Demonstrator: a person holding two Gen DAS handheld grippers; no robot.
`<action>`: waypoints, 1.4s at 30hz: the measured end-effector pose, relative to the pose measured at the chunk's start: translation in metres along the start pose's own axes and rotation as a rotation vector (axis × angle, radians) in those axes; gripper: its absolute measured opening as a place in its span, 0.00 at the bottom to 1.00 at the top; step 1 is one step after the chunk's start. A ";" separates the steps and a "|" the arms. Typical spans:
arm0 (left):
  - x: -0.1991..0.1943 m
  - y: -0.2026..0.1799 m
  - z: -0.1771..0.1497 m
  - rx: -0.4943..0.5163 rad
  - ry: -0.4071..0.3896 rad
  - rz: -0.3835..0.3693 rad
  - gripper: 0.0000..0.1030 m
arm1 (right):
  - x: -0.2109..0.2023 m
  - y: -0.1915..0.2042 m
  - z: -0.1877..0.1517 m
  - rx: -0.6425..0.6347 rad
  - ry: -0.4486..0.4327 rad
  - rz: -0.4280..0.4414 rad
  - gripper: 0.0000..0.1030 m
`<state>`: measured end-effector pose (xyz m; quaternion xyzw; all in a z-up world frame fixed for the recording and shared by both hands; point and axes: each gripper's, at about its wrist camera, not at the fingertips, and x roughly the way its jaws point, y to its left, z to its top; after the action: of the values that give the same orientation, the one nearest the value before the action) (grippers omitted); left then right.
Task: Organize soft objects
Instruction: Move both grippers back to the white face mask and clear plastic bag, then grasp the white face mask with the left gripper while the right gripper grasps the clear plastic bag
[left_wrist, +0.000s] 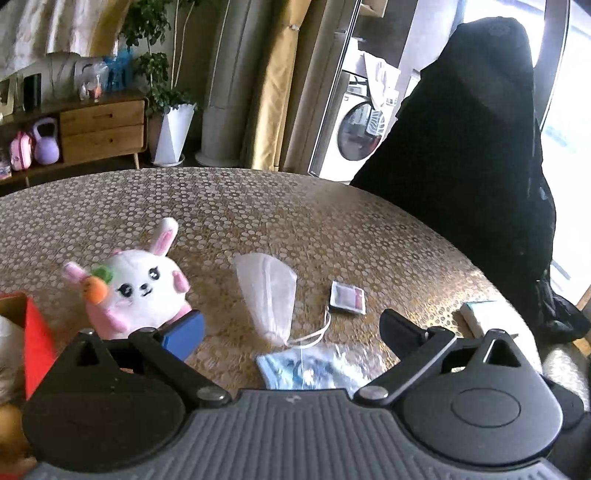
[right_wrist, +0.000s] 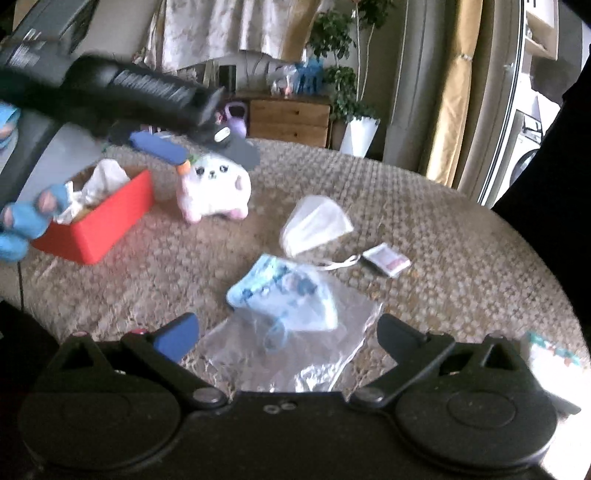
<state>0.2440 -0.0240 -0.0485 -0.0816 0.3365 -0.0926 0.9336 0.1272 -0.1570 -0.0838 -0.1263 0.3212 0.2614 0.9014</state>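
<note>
White bunny plush (left_wrist: 142, 291) with pink ears sits upright; both grippers (left_wrist: 291, 332) (right_wrist: 288, 332) spread, empty.

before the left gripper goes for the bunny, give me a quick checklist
1. Left gripper open: ok, nothing between the fingers.
2. Plush bunny upright on the table: ok.
3. Red box has room for it: cannot tell, tissue-like stuff already inside.
4. Right gripper out of the way: ok, open above the bagged blue mask.
5. White mask clear of the bunny: ok, lying apart.
</note>
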 end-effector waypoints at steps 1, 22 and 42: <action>0.007 -0.004 0.001 0.012 0.000 0.005 0.99 | 0.003 -0.001 -0.002 0.001 0.004 0.006 1.00; 0.140 -0.010 0.001 0.122 0.132 0.134 0.98 | 0.066 -0.009 -0.015 -0.010 0.099 0.056 0.99; 0.174 0.005 0.002 0.100 0.138 0.181 0.66 | 0.067 -0.015 -0.021 0.020 0.094 0.045 0.76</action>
<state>0.3776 -0.0584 -0.1544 0.0022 0.4007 -0.0300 0.9157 0.1686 -0.1514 -0.1422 -0.1220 0.3687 0.2720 0.8805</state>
